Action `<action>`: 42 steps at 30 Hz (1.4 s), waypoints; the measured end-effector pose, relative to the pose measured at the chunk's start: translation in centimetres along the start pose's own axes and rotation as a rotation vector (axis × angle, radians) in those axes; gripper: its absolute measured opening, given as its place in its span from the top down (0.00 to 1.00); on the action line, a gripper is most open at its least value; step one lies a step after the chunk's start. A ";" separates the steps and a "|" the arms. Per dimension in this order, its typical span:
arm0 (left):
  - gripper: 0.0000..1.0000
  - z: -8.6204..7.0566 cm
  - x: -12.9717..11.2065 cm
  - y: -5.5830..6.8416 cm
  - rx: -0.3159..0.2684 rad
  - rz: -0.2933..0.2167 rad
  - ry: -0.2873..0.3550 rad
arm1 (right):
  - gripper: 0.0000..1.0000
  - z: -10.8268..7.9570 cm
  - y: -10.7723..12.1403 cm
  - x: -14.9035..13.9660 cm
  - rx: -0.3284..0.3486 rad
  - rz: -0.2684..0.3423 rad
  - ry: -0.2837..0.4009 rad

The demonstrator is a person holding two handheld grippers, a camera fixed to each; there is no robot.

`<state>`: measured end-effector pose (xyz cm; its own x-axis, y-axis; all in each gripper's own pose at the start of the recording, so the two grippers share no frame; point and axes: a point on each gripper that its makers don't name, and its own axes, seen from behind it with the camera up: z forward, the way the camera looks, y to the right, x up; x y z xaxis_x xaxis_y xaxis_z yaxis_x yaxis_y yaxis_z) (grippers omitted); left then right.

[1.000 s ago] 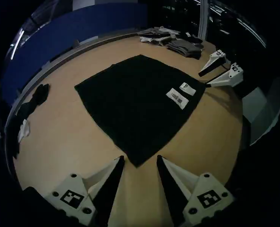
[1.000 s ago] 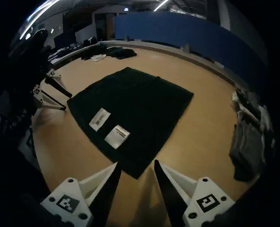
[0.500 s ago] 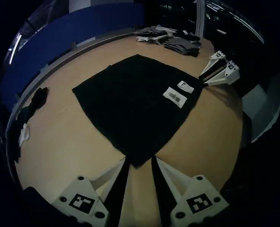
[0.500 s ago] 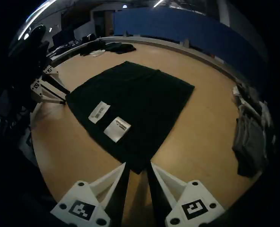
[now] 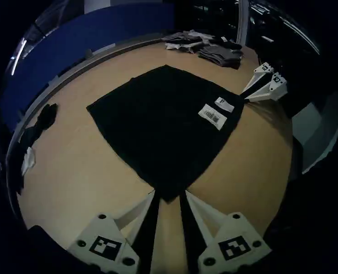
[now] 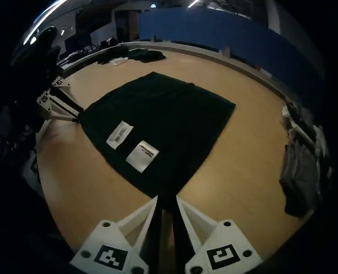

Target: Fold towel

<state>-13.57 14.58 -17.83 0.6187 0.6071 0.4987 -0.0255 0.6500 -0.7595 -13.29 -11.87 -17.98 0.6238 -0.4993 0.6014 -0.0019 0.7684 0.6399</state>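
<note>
Over the last second both claws have drawn in: each gripper's fingers were spread wide and are now pulled close around a corner of the towel.

In the left gripper view, the left gripper sits low over the wooden table, angled down and forward, its two fingers pinched on the nearest corner of the dark towel. In the right gripper view, the right gripper is held the same way, fingers nearly together and clamped on the neighbouring corner. Each gripper also shows small at the far side of the other's view, its fingertips meeting on its corner.

The one towel lies flat and spread on the table in front of both. On it, towards the right gripper's corner, are two white labels, the larger just beside the smaller.

Farther off are two heaps of clothes: dark ones at the left edge and a grey folded pile at the far end. One blue partition runs behind the table.
</note>
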 end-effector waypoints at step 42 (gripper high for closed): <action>0.87 -7.4 7.0 -1.7 0.031 -0.188 0.088 | 0.90 -8.5 1.0 7.3 -0.007 0.073 0.099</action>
<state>-3.37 14.30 -16.10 0.6813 0.4319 0.5909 0.0740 0.7625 -0.6427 -2.05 -11.35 -17.02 0.6961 -0.4006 0.5958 -0.0447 0.8040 0.5929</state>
